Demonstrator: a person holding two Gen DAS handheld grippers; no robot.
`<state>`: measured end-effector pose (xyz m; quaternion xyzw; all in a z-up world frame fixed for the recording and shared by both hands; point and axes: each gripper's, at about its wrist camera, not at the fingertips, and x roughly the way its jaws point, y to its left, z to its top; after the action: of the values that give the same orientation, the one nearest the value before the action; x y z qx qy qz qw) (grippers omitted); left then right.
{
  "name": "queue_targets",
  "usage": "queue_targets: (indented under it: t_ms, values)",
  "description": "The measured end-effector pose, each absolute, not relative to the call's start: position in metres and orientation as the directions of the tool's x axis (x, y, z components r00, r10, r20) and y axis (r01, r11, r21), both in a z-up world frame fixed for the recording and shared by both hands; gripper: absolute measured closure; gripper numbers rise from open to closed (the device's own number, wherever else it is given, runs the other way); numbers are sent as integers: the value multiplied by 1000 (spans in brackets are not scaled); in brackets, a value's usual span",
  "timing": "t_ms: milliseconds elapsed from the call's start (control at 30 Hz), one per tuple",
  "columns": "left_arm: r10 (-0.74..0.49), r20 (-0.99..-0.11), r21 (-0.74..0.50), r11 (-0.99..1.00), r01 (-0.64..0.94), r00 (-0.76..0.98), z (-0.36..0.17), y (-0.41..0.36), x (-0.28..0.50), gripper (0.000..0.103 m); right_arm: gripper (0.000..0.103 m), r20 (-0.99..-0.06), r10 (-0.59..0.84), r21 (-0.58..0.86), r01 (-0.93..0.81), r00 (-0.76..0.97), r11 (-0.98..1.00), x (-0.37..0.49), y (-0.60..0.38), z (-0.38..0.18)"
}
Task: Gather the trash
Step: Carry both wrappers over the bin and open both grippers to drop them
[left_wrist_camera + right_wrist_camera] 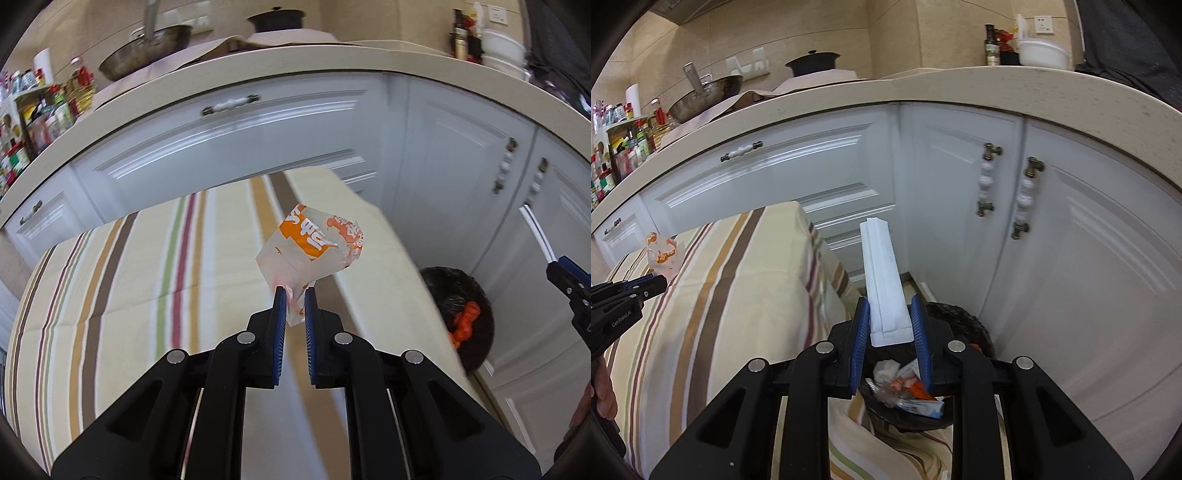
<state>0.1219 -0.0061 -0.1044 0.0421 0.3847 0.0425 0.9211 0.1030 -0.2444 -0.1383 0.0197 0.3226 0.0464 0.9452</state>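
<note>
Below both cameras a surface (122, 280) draped in a cream cloth with brown, green and maroon stripes fills the lower left of each view. Behind it runs a row of white cabinet doors (960, 192) under a pale speckled kitchen counter (332, 70), where a metal pan (147, 48), a dark lidded pot (812, 62), bottles and a white bowl (1043, 53) stand along the top of the frame.

At the centre of the left wrist view, the left claw (294, 301) pinches the bottom corner of a crumpled orange-and-white wrapper (312, 243), which is held up clear of the cloth. A black-lined trash bin (461, 317) sits past the cloth's edge at the right, holding something orange.

Centred in the right wrist view, the right claw (890, 314) is closed on a long white paper sleeve (882, 273) that sticks up and away from it. Just beneath the blue pads, at lower centre, the bin shows scraps of wrappers (905, 387) inside.
</note>
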Motion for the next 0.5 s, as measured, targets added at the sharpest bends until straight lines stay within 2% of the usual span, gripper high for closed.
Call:
queue_targets:
  t_ms: [500]
  values:
    - [-30, -710, 99, 985, 142, 703, -115, -117, 131, 93, 78, -604, 21, 58, 18, 797, 998, 86, -284, -145]
